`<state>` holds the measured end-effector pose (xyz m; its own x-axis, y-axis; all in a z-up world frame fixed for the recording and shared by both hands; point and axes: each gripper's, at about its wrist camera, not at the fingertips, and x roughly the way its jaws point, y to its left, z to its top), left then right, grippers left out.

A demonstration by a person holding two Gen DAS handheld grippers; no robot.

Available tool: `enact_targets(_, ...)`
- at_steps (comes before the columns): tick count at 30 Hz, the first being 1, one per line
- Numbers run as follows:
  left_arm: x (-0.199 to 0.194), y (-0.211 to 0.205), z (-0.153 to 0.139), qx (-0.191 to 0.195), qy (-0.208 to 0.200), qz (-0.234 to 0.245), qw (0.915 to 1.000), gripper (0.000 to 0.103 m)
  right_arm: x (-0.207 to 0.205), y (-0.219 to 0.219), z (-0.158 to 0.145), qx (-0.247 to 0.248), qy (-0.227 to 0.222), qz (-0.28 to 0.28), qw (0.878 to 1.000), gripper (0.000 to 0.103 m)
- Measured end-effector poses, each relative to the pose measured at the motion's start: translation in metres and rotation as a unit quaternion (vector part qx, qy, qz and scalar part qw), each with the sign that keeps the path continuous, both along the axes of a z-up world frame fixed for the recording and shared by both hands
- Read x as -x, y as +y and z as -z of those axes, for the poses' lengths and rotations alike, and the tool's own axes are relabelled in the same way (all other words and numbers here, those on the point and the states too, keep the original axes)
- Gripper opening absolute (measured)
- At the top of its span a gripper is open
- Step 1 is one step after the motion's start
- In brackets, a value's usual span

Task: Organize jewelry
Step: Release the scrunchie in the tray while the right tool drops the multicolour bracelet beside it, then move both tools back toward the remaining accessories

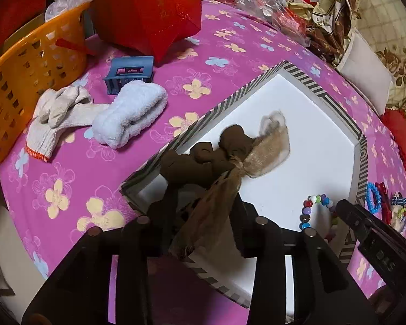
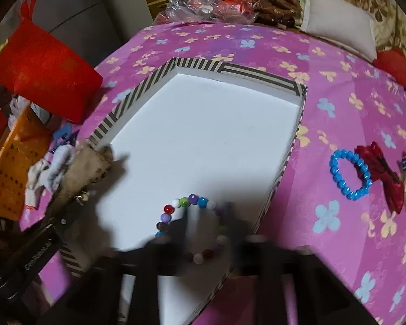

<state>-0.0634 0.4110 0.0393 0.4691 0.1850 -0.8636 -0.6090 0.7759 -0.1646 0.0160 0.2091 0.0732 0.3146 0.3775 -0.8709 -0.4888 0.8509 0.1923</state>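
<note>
Near the front edge of the striped-rimmed white box (image 2: 159,80), the multicoloured bead bracelet (image 2: 186,203) lies flat on the white floor, right under the right tool (image 2: 208,216). That tool's fingers are blurred; they seem to straddle the bead ring, but I cannot tell whether they are apart or pinched on it. The blue bead bracelet (image 2: 349,174) sits well outside the box on the pink flowered desk (image 2: 324,243), off the box's right side, beside a red bow (image 2: 384,176). The right tool is plainly the nearer one to it; my guess is it goes there next, swinging right over the rim.

The left tool (image 1: 203,205) hovers over the box's left front corner, clamped on a bundle of brown stockings (image 1: 203,159) that drapes forward onto the box floor, its long axis pointing toward the far right corner.
</note>
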Motion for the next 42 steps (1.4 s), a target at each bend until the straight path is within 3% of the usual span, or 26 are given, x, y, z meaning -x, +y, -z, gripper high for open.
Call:
enact_targets(6, 0.005, -0.003, -0.01, 0.004, -0.027, 0.003, 0.9996, 0.037, 0.031, -0.015, -0.015, 0.018, -0.03, -0.003, 0.999, 0.046)
enact_targets(11, 0.012, -0.014, -0.026, -0.013, -0.063, 0.007, 0.9979, 0.037, 0.063, -0.013, 0.0, 0.053, -0.032, -0.026, 0.998, 0.046)
enact_targets(14, 0.013, -0.02, -0.032, -0.031, -0.074, 0.01, 0.9968, 0.037, 0.072, -0.012, 0.013, 0.074, -0.03, -0.034, 0.996, 0.032)
enact_targets(21, 0.013, -0.022, -0.032, -0.033, -0.074, 0.011, 0.9966, 0.038, 0.075, -0.026, 0.013, 0.105, -0.053, -0.024, 0.993, 0.032)
enact_targets(27, 0.01, -0.028, -0.033, -0.04, -0.077, 0.019, 0.9961, 0.038, 0.069, -0.042, 0.012, 0.097, -0.045, -0.008, 0.994, 0.032)
enact_targets(29, 0.009, -0.034, -0.033, -0.044, -0.077, 0.023, 0.9958, 0.038, 0.071, -0.051, 0.008, 0.074, -0.038, -0.002, 0.997, 0.032)
enact_targets(32, 0.006, -0.045, -0.033, -0.055, -0.074, 0.036, 0.9951, 0.038, 0.08, -0.081, -0.007, 0.029, -0.04, 0.012, 0.999, 0.033)
enact_targets(38, 0.003, -0.083, -0.035, -0.079, -0.076, 0.073, 0.9913, 0.038, 0.097, -0.159, -0.025, 0.053, -0.086, 0.075, 0.992, 0.038)
enact_targets(42, 0.007, -0.116, -0.039, -0.077, -0.09, 0.11, 0.9869, 0.038, 0.102, -0.221, -0.029, 0.049, -0.085, 0.12, 0.988, 0.039)
